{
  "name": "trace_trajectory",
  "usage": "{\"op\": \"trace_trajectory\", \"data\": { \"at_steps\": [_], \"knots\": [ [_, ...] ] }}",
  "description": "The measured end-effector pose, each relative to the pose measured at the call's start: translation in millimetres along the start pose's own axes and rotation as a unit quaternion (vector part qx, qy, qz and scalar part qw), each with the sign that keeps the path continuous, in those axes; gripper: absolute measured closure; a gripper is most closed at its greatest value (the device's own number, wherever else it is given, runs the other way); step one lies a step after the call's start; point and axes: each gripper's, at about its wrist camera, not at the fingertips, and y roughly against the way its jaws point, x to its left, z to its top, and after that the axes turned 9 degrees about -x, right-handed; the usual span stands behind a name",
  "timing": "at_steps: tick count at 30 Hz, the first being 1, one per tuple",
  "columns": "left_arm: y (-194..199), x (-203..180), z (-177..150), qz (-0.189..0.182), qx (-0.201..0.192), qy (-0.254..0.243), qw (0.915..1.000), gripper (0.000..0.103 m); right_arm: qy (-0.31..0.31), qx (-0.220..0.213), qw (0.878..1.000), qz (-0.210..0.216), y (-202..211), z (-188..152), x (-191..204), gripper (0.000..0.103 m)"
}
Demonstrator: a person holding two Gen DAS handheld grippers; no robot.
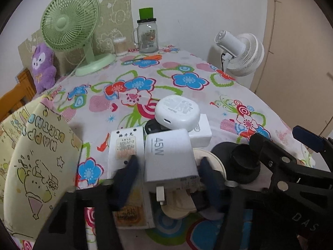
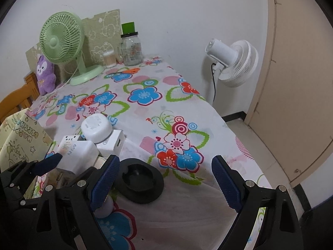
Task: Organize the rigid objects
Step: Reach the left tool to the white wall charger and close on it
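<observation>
Between my left gripper's blue pads sits the white 45W charger, one pad on each side of it, close against its flanks; whether they press it I cannot tell. It lies in a small heap on the flowered tablecloth, with a white labelled adapter just to its left, a round white case resting on a white box behind, and a beige cloth pouch partly under it. My right gripper hangs wide apart with nothing between its fingers, over a black round stand near the table's front edge. To the left stands a yellow cartoon-printed bag. At the far end, against the white wall, stand a green desk fan, a glass jar with a green lid, a cotton-swab tub and a purple plush toy. A white floor fan stands off the table beside a beige door.
</observation>
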Motion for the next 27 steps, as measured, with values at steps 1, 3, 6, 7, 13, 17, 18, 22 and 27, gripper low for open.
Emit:
{"op": "trace_trajectory", "data": {
  "at_steps": [1, 3, 6, 7, 13, 17, 18, 22, 27],
  "knots": [
    [0, -1, 0, 0.000, -0.002, -0.003, 1.0000, 0.051, -0.001, 0.002, 1.000, -0.001, -2, -1, -1, 0.011],
    [0, -1, 0, 0.000, -0.005, -0.006, 1.0000, 0.052, -0.002, 0.005, 1.000, -0.001, -5, -1, -2, 0.011],
    [0, 0, -1, -0.007, -0.008, -0.006, 0.9999, 0.052, -0.005, 0.010, 1.000, 0.003, -8, -1, -1, 0.011],
    [1, 0, -2, -0.009, -0.009, -0.009, 0.9999, 0.052, -0.007, 0.013, 1.000, 0.006, -9, -2, -1, 0.011],
    [11, 5, -8, -0.024, -0.006, -0.018, 0.9995, 0.052, 0.000, 0.024, 1.000, 0.007, -16, -7, 4, 0.012],
    [15, 4, -12, -0.023, -0.010, -0.026, 0.9994, 0.052, -0.008, 0.041, 0.999, 0.018, -24, -11, 8, 0.019],
    [15, 3, -13, -0.022, -0.011, -0.027, 0.9993, 0.052, -0.012, 0.046, 0.999, 0.022, -26, -12, 9, 0.021],
    [15, 3, -13, -0.021, -0.012, -0.026, 0.9994, 0.052, -0.030, 0.060, 0.997, 0.042, -32, -15, 10, 0.037],
    [15, 3, -13, -0.021, -0.013, -0.026, 0.9994, 0.053, -0.030, 0.063, 0.997, 0.043, -32, -15, 17, 0.050]
  ]
}}
